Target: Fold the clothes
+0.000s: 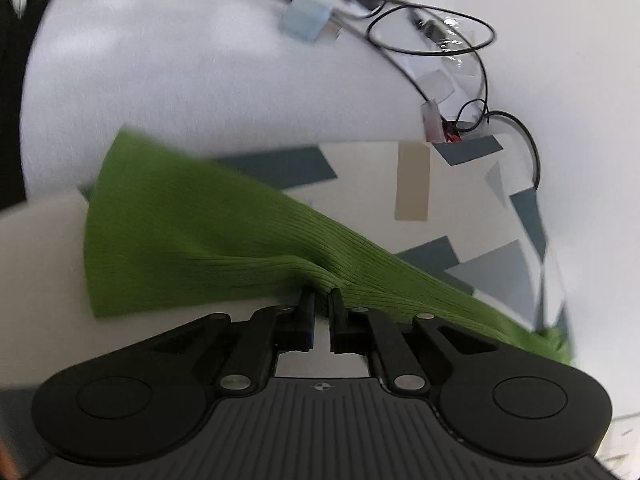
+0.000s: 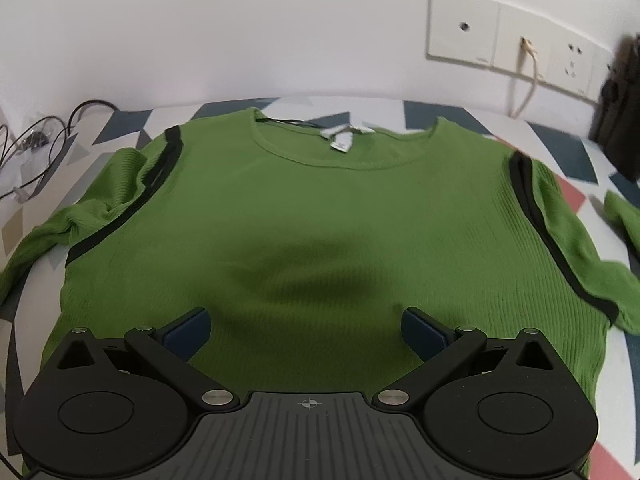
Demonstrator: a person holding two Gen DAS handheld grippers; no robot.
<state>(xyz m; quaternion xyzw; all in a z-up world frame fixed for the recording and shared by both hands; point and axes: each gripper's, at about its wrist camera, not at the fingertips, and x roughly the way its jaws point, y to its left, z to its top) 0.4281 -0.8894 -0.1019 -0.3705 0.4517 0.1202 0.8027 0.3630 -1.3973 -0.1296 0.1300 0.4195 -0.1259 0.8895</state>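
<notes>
A green ribbed sweater (image 2: pixel 320 208) with black shoulder stripes lies flat, neck away from me, on a table with a geometric-patterned cloth (image 2: pixel 568 156). My right gripper (image 2: pixel 306 330) is open and empty, hovering over the sweater's lower body. My left gripper (image 1: pixel 322 294) is shut on the sweater's left sleeve (image 1: pixel 200 248), pinching a fold of the ribbed fabric and holding it stretched above the table. The sleeve also shows at the left edge of the right wrist view (image 2: pixel 44 236).
Black cables (image 1: pixel 432 32) and small plastic-wrapped items (image 1: pixel 306 20) lie along the wall at the table's left end. Wall sockets (image 2: pixel 520 40) with a plugged cord are at the back right. A dark object (image 2: pixel 620 100) stands at the far right.
</notes>
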